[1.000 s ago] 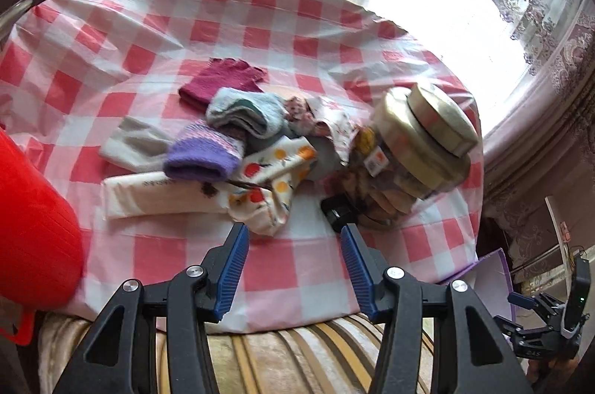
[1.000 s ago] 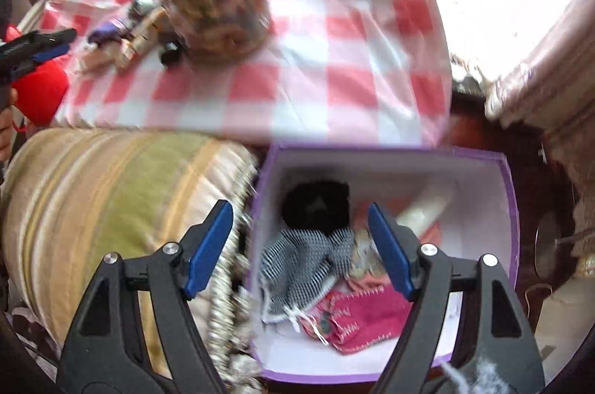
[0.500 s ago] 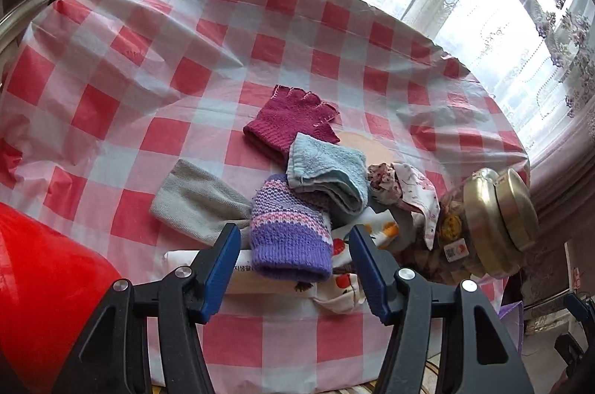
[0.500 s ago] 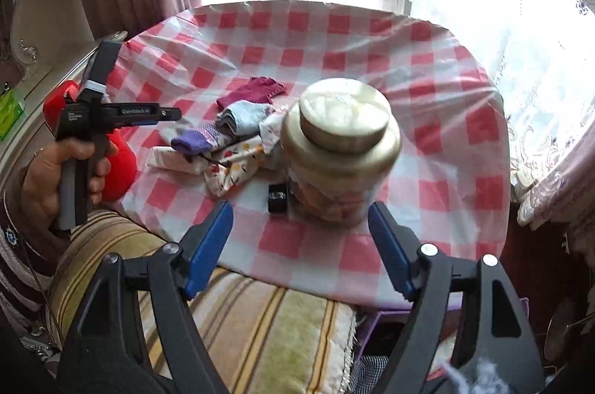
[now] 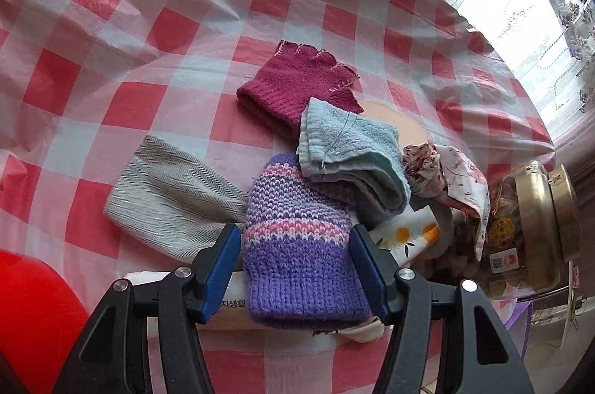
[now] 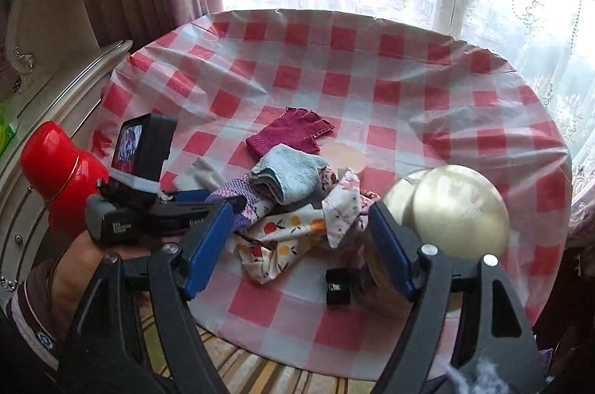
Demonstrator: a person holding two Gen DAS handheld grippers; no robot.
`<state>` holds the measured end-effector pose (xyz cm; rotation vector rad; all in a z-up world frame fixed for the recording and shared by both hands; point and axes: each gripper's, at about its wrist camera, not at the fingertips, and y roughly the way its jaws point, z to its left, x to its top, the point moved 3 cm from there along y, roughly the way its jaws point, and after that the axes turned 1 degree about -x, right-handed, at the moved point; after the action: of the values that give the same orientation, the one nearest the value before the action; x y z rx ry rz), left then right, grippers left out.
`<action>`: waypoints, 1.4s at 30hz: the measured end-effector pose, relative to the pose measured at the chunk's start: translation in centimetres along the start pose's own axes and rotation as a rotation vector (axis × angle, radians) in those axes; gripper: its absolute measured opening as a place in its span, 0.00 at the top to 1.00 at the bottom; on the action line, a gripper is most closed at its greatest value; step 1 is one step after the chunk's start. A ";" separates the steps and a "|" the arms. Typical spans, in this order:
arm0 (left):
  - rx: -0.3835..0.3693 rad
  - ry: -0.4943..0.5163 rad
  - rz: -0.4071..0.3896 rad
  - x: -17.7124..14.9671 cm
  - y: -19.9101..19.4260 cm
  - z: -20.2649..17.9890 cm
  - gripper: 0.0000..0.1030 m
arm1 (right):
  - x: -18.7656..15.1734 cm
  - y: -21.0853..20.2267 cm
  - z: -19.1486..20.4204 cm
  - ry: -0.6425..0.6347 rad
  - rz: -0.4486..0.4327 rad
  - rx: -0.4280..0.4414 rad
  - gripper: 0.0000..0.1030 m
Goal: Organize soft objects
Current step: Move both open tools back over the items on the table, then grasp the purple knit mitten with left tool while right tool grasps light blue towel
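Two open tools, purple knit mitten

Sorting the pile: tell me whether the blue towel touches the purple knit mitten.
Touching. Left wrist view shows the blue towel lying overlapped on the purple knit mitten's upper end.

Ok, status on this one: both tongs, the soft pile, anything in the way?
Left tongs open, straddling purple knit piece. Right tongs open, empty. Blue towel overlaps the purple piece's far end. Glass jar crowds the pile's right.
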<state>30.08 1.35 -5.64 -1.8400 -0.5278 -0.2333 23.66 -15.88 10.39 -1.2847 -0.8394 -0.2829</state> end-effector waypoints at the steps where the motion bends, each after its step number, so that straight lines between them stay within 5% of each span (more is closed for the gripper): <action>1: -0.008 0.004 0.003 0.0 0.3 0.0 0.41 | 0.3 1.1 0.3 0.004 0.013 -0.002 0.24; 16: -0.067 -0.031 -0.077 0.2 -0.6 1.7 0.72 | 0.5 12.0 2.5 -0.085 0.118 -0.011 0.24; 32: -0.062 -0.125 -0.171 0.3 -2.4 3.6 0.74 | -0.9 17.7 4.3 -0.239 0.176 -0.078 0.27; 35: -0.061 -0.122 -0.178 0.3 -2.5 3.4 0.74 | -0.9 18.6 4.5 -0.252 0.184 -0.084 0.45; 37: -0.057 -0.116 -0.185 0.3 -2.7 3.4 0.74 | -1.0 19.2 4.3 -0.247 0.193 -0.096 0.68; 42: -0.055 -0.121 -0.219 0.4 -3.4 3.5 0.75 | -0.4 17.6 3.7 -0.194 0.135 -0.077 0.82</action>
<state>28.51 5.56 -3.75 -1.8580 -0.8156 -0.2870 32.87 -7.40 -2.46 -1.4508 -0.9074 -0.0845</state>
